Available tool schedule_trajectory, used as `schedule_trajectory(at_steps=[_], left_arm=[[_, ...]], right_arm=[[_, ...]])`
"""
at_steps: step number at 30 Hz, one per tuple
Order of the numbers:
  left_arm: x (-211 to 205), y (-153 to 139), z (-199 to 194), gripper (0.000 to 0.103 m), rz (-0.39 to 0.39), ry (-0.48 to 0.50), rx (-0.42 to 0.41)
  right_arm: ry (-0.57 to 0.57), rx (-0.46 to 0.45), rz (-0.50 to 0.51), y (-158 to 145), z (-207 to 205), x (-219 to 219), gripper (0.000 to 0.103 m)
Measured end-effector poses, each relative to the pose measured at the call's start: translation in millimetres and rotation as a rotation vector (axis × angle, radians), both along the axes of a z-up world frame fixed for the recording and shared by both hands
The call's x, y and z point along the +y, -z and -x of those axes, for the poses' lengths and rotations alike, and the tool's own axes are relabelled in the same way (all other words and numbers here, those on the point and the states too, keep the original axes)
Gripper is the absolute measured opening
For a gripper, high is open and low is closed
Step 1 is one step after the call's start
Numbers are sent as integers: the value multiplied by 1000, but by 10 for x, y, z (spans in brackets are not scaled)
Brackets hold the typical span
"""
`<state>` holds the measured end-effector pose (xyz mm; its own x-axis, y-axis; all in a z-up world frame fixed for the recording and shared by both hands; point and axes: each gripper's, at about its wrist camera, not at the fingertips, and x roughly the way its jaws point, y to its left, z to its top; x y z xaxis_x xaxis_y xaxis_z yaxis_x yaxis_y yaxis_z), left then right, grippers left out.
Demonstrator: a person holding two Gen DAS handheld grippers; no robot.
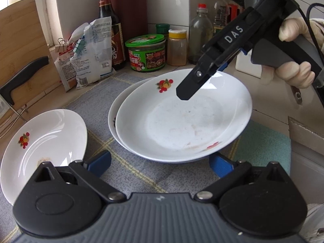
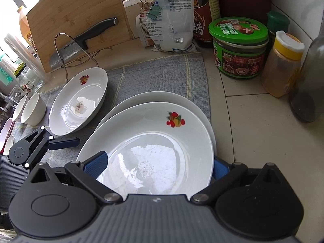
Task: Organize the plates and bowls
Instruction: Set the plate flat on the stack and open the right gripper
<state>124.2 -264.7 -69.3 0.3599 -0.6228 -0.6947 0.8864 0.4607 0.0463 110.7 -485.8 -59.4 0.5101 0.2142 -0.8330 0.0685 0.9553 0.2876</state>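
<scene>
Two white plates with a fruit print are stacked on the grey mat; the top plate (image 1: 182,117) also shows in the right wrist view (image 2: 154,147), over the lower plate (image 1: 113,111). A third fruit-print plate (image 1: 44,147) lies apart to the left, seen too in the right wrist view (image 2: 79,101). My right gripper (image 2: 160,166) is open, its fingers either side of the top plate's near rim; one finger (image 1: 190,85) hangs over the plate's far rim. My left gripper (image 1: 160,162) is open and empty just before the stack. Small white bowls (image 2: 32,109) stand at far left.
A green-lidded jar (image 1: 146,52), a yellow-capped spice jar (image 1: 177,47), bottles and a clipped bag (image 1: 91,54) line the back wall. A cutting board (image 2: 77,18) with a knife (image 2: 89,36) on a wire rack stands at the left. A cardboard box edge (image 1: 305,135) lies at the right.
</scene>
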Motion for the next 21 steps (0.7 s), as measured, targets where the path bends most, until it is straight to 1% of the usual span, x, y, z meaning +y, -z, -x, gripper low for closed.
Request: schedule_trajectory(at_steps=[11,16,21], left_arm=[[130,-34,30,102,28,-4,-10],[230,-111,81,102,50,-18,-16],[434,-258,107,102,91,-79,-27]], right_arm=[[64,40,93,3,44,86,103],[55,21,134,-32,59,178,103],[33,-28,200,-106,110,385,103]])
